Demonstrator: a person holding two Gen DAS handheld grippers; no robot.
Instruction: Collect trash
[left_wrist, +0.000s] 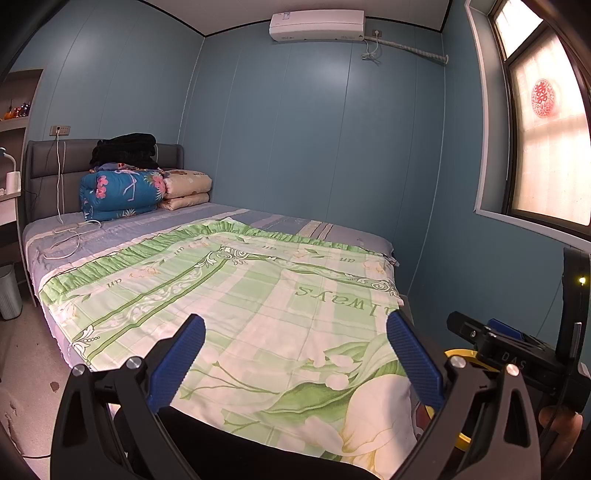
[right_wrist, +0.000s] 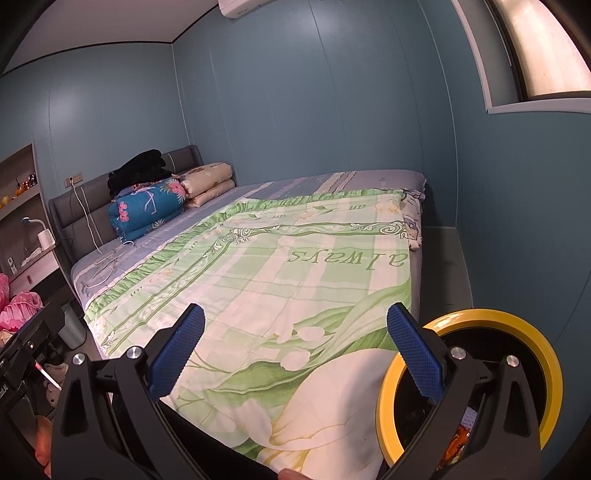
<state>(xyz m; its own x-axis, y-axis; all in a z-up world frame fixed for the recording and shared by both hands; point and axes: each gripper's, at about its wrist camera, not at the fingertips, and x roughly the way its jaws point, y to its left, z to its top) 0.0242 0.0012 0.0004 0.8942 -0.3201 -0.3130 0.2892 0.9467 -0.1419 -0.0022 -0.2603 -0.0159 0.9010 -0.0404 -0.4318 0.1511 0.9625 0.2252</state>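
Bedroom seen along both grippers, each aimed over the foot edge of a bed covered by a green-and-white floral quilt. Left gripper: blue ribbed fingers spread wide, nothing between them. Right gripper: likewise wide apart and empty. No loose trash is identifiable on the quilt. The round black bin with a yellow rim stands off the bed's foot corner nearest the window wall, directly beside the right gripper's outer finger; coloured scraps lie inside it. From the left gripper the bin is farther to the right, mostly hidden. The right hand is judged nearer for any drop. A grey ribbed wastebasket stands on the floor off the opposite long edge. Open room lies above the quilt; the blue wall closes the far side.
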